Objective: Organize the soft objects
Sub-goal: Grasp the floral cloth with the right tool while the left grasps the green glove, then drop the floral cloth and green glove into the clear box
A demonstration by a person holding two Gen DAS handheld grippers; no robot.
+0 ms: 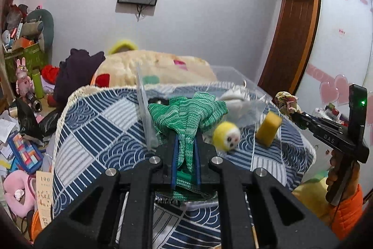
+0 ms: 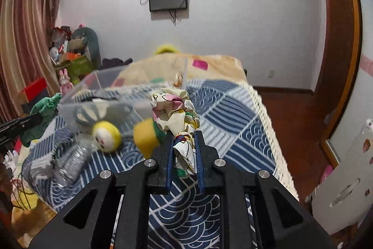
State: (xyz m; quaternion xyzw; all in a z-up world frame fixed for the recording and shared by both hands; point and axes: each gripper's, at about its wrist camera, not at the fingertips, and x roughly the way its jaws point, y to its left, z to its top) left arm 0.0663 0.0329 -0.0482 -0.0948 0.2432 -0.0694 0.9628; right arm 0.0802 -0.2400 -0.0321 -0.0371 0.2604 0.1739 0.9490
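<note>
Green cloth: we see the left gripper [image 1: 185,144] clamped on the green knitted cloth [image 1: 187,117], lifted above the bed [image 1: 98,123].
Printed cloth: the right gripper [image 2: 184,146] pinches a crumpled cartoon-print cloth [image 2: 174,109], also in the air.
Right view only: a clear plastic bottle [image 2: 74,160] lying on the quilt.
Left view only: a white plush [image 1: 235,100] inside the clear box [image 1: 223,76].
Both views: yellow-hooded doll [image 1: 226,135], yellow sponge [image 1: 269,130].
Hard to read: we find the box walls blurred.

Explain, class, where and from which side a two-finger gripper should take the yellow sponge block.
Grip the yellow sponge block across its two broad faces near the top, coming from above. It stands on end, tilted, on the patterned blue quilt, so its upper part is free; the yellow plush ball lies apart.
</note>
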